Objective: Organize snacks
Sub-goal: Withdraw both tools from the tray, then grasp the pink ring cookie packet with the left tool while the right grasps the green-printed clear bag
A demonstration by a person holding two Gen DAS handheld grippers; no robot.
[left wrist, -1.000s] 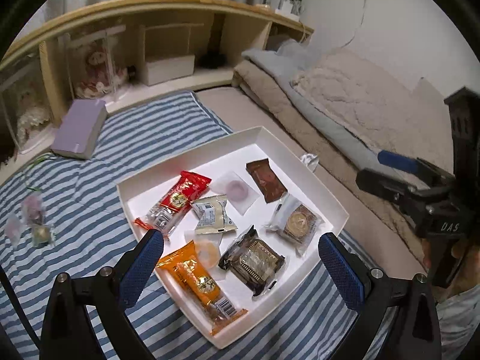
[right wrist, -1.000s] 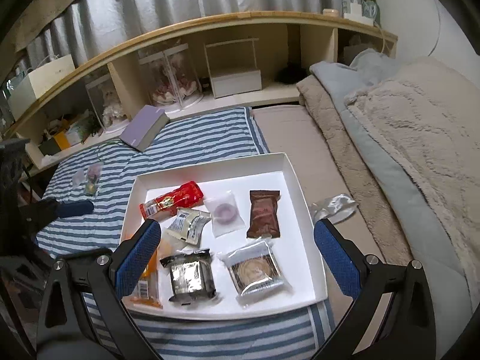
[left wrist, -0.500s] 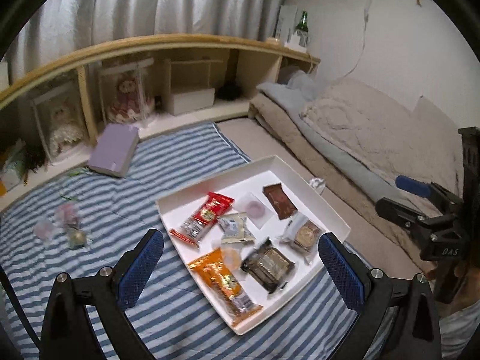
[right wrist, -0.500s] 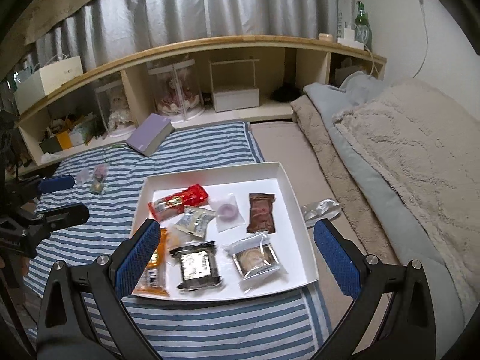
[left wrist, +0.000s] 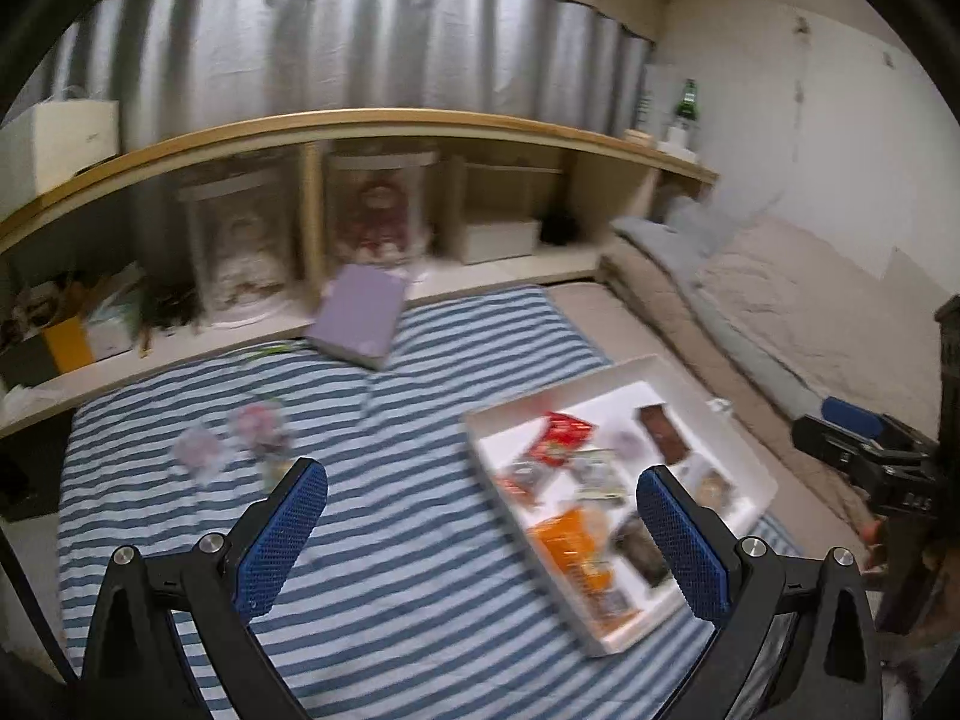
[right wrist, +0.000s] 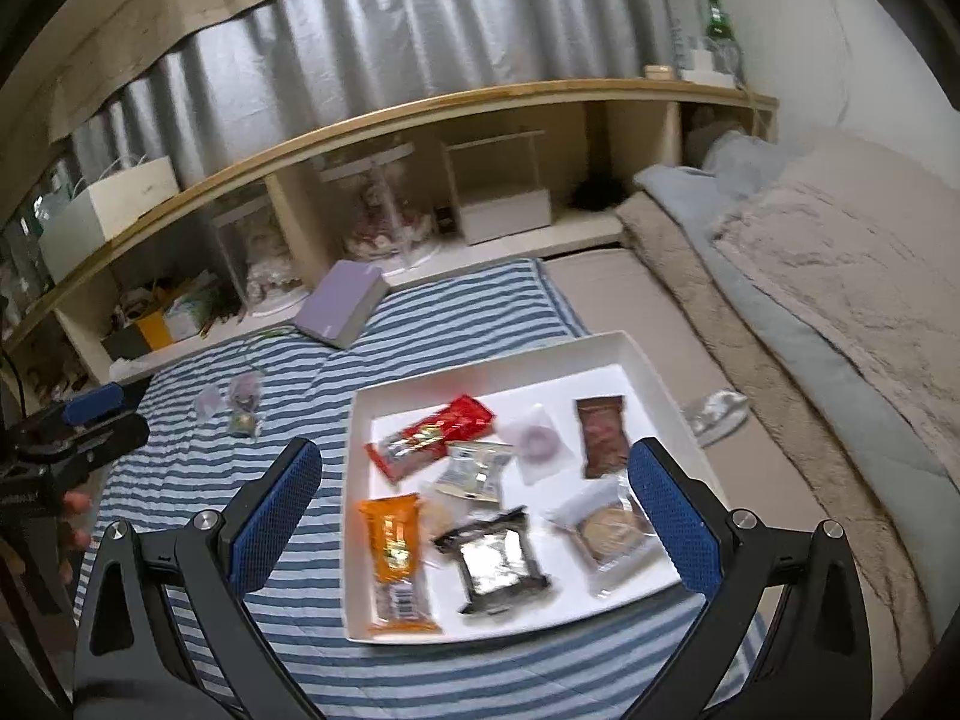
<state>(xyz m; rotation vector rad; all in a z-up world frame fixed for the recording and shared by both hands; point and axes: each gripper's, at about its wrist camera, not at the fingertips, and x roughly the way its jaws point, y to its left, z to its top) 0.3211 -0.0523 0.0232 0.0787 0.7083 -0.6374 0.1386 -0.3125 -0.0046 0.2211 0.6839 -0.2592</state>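
Most snacks lie in the white tray [right wrist: 654, 372] on the striped blanket [right wrist: 288, 384]. Three small packets [right wrist: 240, 405] remain loose on the blanket, well left of the tray. My left tool [left wrist: 480, 531] and right tool [right wrist: 474, 519] both stand wide, carrying nothing.

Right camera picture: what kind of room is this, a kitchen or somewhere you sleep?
Most likely a bedroom. A fluffy blanket lies over bedding on the right, grey curtains hang behind a low wooden shelf, and the snack tray sits on a striped mattress cover.
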